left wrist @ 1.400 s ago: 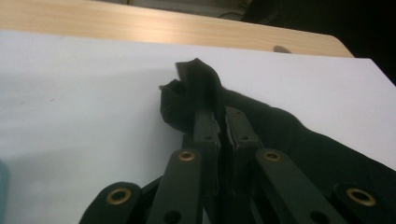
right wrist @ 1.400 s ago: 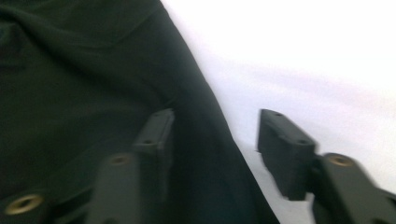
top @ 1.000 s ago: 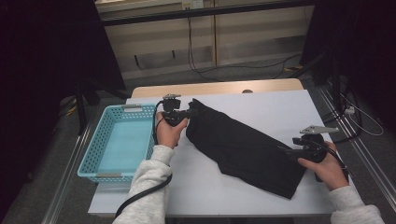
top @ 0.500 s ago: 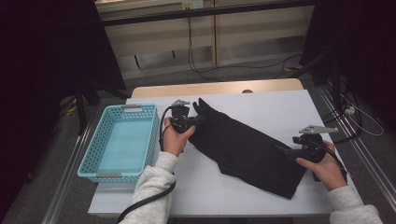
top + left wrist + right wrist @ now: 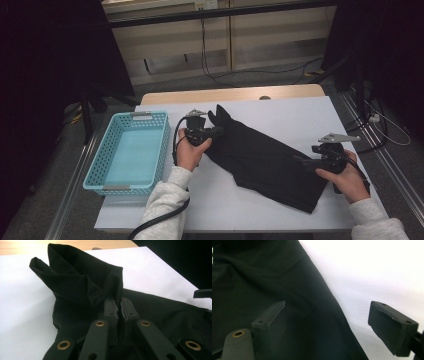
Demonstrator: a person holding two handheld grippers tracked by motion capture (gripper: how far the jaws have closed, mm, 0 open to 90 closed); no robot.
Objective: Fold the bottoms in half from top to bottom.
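Note:
A black cloth (image 5: pixel 265 160) lies slantwise across the white table (image 5: pixel 300 115). My left gripper (image 5: pixel 212 132) is at the cloth's left end and shut on a fold of it. In the left gripper view the pads of that gripper (image 5: pixel 119 307) pinch the black cloth (image 5: pixel 75 282), which bunches up into a peak beyond them. My right gripper (image 5: pixel 305 161) is at the cloth's right end. Its jaws have just been opening and stand wide apart. In the right gripper view this gripper (image 5: pixel 332 325) straddles the edge of the cloth (image 5: pixel 262 277) without pressing on it.
A light blue plastic basket (image 5: pixel 127 187) stands at the table's left side, beside my left forearm. The table's wooden far edge (image 5: pixel 235 95) runs behind the cloth. Bare white table (image 5: pixel 374 270) lies to the right of the cloth's edge.
My left gripper has moved right, carrying the cloth's left end with it, so the cloth bunches more there. The right hand has stayed in place.

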